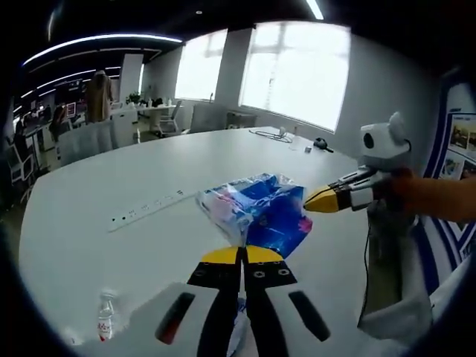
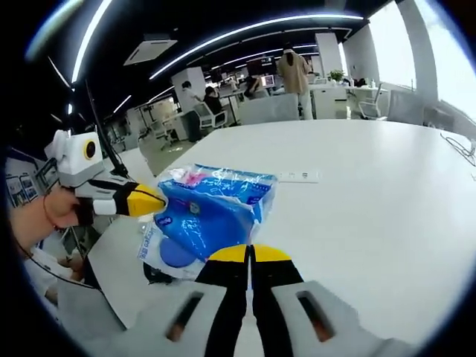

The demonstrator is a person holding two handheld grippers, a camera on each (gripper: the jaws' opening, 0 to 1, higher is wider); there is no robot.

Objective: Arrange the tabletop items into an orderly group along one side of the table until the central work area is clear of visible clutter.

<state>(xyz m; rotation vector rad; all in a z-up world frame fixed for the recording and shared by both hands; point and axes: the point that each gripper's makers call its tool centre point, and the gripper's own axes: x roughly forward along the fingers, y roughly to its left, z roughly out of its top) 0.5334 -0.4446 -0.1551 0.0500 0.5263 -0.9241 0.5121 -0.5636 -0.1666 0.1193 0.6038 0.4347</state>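
Black jaws of the left gripper [image 1: 242, 256] are pressing together on the near edge of the blue tissue pack [image 1: 256, 212], holding its plastic wrap pinched. From the opposite side of that pack the right gripper [image 2: 251, 256] is doing the same, its jaws closed on the wrapper, so the pack is hanging between the two, lifted off the white table [image 1: 89, 186] and sagging a little. Beyond the pack a white power strip [image 1: 145, 209] is lying flat on the tabletop, and well to the near side of the pack a small water bottle [image 1: 105, 316] is standing upright. As I read it, the pack is being carried toward a table edge; the next move calls for setting it down beside the bottle and releasing both grips.
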